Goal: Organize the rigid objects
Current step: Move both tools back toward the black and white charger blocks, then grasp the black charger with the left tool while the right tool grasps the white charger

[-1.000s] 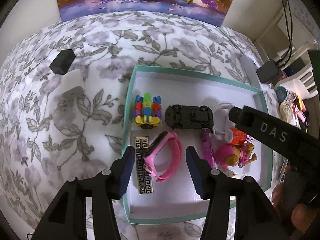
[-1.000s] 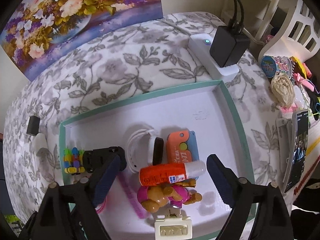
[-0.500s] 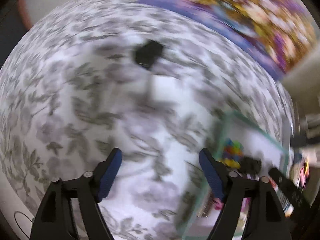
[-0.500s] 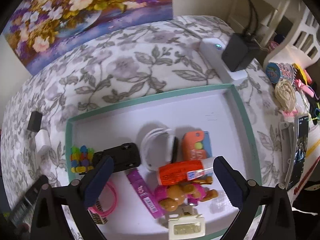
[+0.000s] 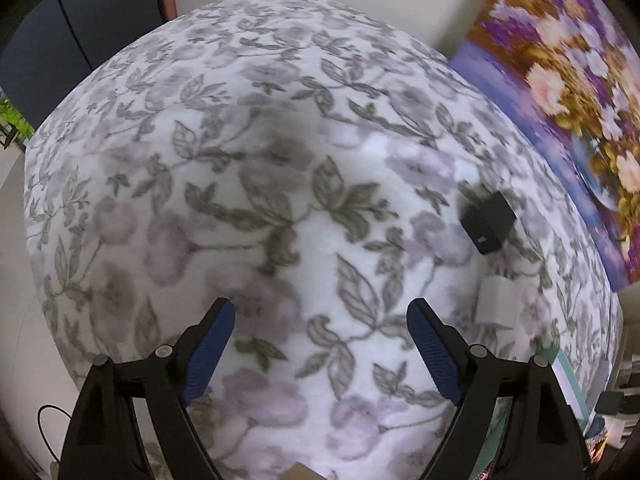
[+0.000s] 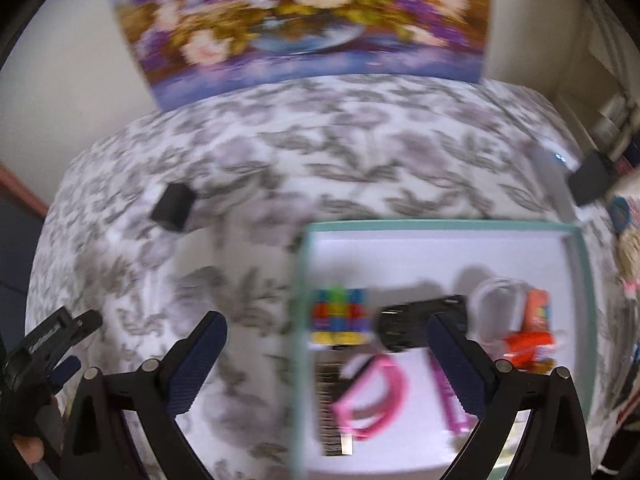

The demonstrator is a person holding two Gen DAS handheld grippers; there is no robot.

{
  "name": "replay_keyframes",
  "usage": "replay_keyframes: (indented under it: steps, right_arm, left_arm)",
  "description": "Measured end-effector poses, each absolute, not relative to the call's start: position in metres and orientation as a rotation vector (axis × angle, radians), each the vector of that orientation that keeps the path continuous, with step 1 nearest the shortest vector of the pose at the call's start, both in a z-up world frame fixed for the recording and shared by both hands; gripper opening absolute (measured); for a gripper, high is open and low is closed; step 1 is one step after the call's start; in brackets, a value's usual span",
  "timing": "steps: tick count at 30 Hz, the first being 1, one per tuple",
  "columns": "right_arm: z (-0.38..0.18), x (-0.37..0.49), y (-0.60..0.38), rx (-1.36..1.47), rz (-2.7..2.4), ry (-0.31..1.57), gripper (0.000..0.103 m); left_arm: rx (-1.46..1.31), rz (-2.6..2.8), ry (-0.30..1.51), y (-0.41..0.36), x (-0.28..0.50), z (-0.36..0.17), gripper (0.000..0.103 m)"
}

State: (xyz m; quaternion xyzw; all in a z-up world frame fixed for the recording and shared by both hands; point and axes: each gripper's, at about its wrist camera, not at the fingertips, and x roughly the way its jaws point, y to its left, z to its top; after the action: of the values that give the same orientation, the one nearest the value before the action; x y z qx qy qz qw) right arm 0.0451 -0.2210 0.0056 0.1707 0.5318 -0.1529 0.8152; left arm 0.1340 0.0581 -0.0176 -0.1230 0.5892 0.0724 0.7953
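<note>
While their jaws gape empty, left gripper (image 5: 320,320) over floral cloth (image 5: 280,200), right gripper (image 6: 326,334) at tray (image 6: 440,226) edge.

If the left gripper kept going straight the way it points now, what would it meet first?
Most likely only the floral cloth: the left gripper is open and empty, and nothing lies ahead between its fingers. Depth is unclear.

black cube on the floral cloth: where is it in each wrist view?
Left wrist: black cube at right of centre, near the flower painting.
Right wrist: black cube at left of centre, left of the teal tray.
Shared landmark: the flower painting.
</note>
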Motion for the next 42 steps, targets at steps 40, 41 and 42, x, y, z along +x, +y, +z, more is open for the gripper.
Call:
replay_keyframes:
  steps: [40,41,42]
  right_arm:
    - [-0.064,0.144,-0.163,0.256,-0.196,1.088,0.054]
    - [-0.065,0.145,-0.166,0.263,-0.204,1.085,0.052]
    - [-0.065,0.145,-0.169,0.27,-0.214,1.082,0.048]
  left_arm:
    - [-0.114,-0.131,1.255,0.015,0.211,-0.058,0.088]
    - [-0.109,-0.143,1.252,0.012,0.212,-0.057,0.088]
    - [-0.104,-0.154,1.246,0.009,0.214,-0.055,0.088]
